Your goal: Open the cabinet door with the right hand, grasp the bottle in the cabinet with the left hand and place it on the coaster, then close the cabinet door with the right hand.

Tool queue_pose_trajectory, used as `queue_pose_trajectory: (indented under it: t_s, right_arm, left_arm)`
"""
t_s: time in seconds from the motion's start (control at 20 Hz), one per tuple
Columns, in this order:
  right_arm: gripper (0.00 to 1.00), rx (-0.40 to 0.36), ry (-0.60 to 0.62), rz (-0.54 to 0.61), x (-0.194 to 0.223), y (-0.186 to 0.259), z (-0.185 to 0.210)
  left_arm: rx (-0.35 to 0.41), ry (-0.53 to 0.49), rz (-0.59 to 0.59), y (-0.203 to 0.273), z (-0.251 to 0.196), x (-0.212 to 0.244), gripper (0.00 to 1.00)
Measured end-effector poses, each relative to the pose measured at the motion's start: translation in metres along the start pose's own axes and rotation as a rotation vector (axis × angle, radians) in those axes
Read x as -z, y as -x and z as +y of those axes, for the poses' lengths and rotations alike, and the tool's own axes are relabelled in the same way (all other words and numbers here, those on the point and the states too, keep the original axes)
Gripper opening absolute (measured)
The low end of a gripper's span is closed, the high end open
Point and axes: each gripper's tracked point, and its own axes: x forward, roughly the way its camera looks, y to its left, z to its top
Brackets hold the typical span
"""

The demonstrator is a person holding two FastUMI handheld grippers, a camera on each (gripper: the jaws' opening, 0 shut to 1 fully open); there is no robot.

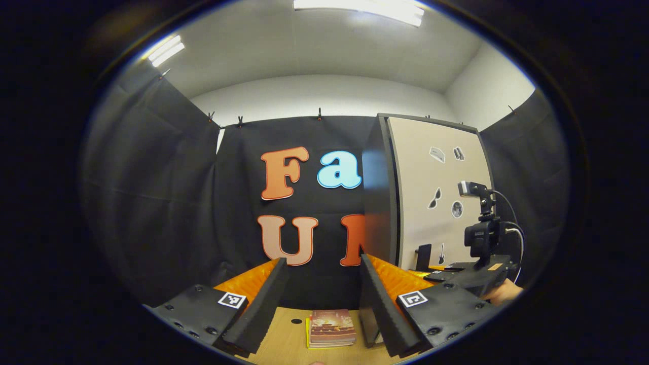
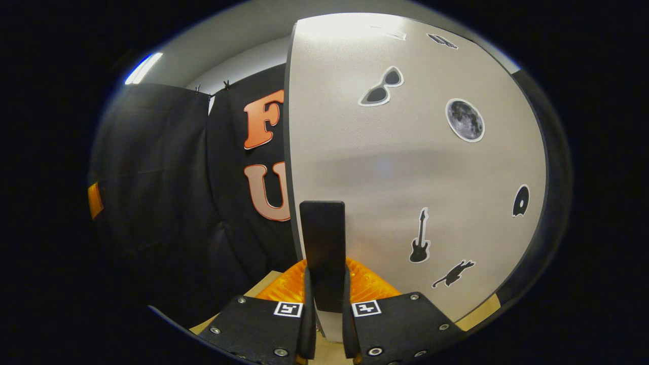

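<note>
Pinching the door handle (image 2: 322, 248): right hand-held gripper (image 2: 324, 324); left hand-held gripper (image 1: 317, 304) spread.

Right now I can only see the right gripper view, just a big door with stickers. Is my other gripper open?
Observer: Yes. The left gripper is open, its fingers wide apart and holding nothing.
Operator: What's in front of it?
Observer: A wooden table, with the coaster lying flat on it between the two fingers.
Operator: My right gripper is squeezing the handle. Is the door open yet?
Observer: Not yet. Seen from the side, the door looks flush against the cabinet.
</note>
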Motion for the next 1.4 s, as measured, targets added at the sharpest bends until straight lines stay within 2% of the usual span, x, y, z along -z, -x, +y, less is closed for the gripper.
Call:
queue_pose_trajectory:
  t_s: [0.05, 0.15, 0.2, 0.3, 0.55, 0.6, 0.65, 0.7, 0.85, 0.9, 1.1, 1.2, 1.4]
  right_arm:
    - [0.21, -0.012, 0.004, -0.012, 0.001, 0.012, 0.002]
    - [0.21, -0.041, 0.009, -0.042, 0.002, 0.048, 0.004]
    - [0.21, -0.056, 0.013, -0.057, 0.003, 0.067, 0.002]
    - [0.21, -0.076, 0.02, -0.079, 0.007, 0.1, -0.003]
    - [0.21, -0.104, 0.023, -0.105, 0.014, 0.153, -0.016]
    - [0.21, -0.106, 0.026, -0.114, 0.014, 0.163, -0.02]
    - [0.21, -0.106, 0.026, -0.123, 0.015, 0.172, -0.024]
    - [0.21, -0.106, 0.026, -0.131, 0.016, 0.181, -0.027]
    - [0.21, -0.105, 0.03, -0.152, 0.018, 0.21, -0.043]
    - [0.21, -0.104, 0.028, -0.16, 0.019, 0.222, -0.05]
    - [0.21, -0.096, 0.011, -0.194, 0.02, 0.26, -0.077]
    - [0.2, -0.084, 0.003, -0.212, 0.022, 0.274, -0.091]
    - [0.2, -0.042, -0.002, -0.244, 0.021, 0.292, -0.115]
  left_arm:
    - [0.005, 0.005, -0.001, 0.001, -0.001, 0.0, 0.93]
    - [0.02, 0.029, -0.008, 0.013, -0.01, -0.003, 0.93]
    - [0.031, 0.043, -0.012, 0.02, -0.016, -0.005, 0.9]
    - [0.065, 0.057, -0.019, 0.031, -0.027, -0.006, 0.93]
    - [0.104, 0.067, -0.006, 0.037, -0.048, -0.002, 0.9]
    - [0.107, 0.068, -0.002, 0.038, -0.051, -0.002, 0.93]
    - [0.114, 0.073, 0.001, 0.04, -0.055, 0.001, 0.9]
    - [0.119, 0.075, 0.004, 0.041, -0.06, 0.001, 0.93]
    - [0.138, 0.075, 0.007, 0.044, -0.072, 0.004, 0.9]
    - [0.143, 0.074, 0.009, 0.045, -0.077, 0.006, 0.94]
    - [0.174, 0.072, 0.023, 0.04, -0.096, 0.016, 0.94]
    - [0.192, 0.072, 0.025, 0.041, -0.108, 0.02, 0.9]
    - [0.223, 0.064, 0.023, 0.038, -0.131, 0.027, 0.9]
